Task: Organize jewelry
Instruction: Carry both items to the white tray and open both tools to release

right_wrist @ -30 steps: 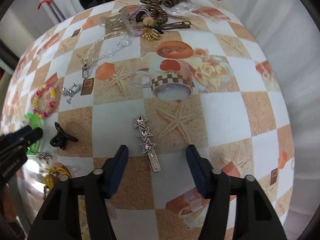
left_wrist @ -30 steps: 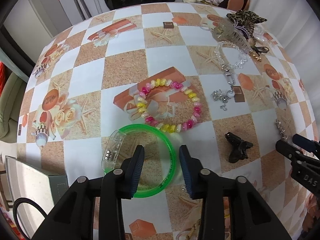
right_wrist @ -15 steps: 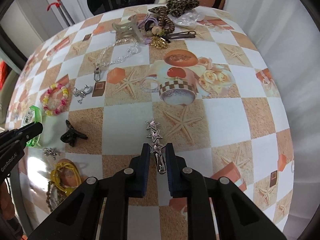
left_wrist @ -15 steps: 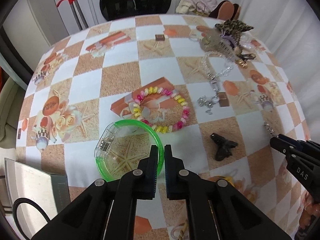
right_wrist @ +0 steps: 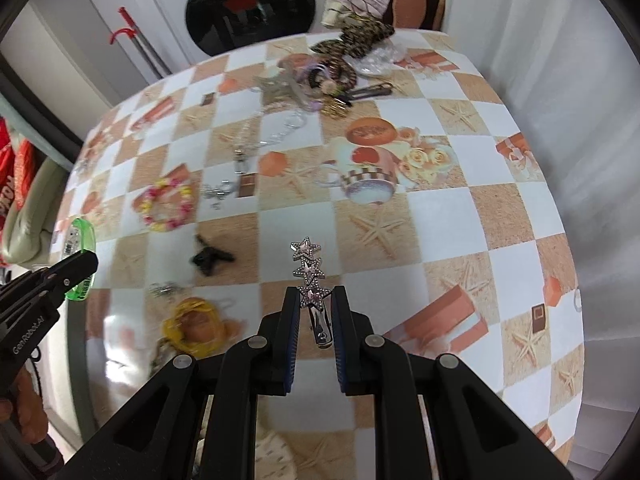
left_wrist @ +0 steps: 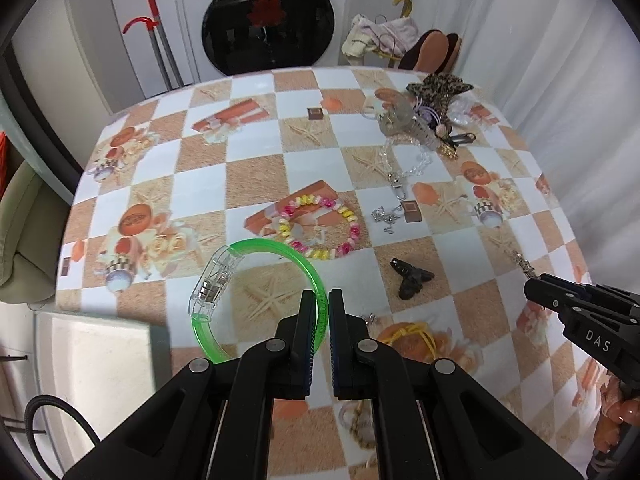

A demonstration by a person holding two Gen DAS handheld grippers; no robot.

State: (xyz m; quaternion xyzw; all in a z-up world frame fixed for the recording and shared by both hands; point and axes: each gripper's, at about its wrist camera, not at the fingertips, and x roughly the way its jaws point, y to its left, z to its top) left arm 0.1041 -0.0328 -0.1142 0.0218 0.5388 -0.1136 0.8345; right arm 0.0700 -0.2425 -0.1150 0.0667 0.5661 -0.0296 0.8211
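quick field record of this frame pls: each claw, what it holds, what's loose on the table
left claw: shut on rim of translucent green plastic bangle
right claw: shut on silver hair clip with three pink stars
loose, centre: pink-and-yellow beaded bracelet; small black claw clip
loose, near edge: yellow cord loop
far pile: leopard-print fabric bow; clear chunky chain
surface: checkered seashell-print tablecloth

Bead bracelet (left_wrist: pixel 320 226) behind bangle (left_wrist: pixel 256 292) — touching
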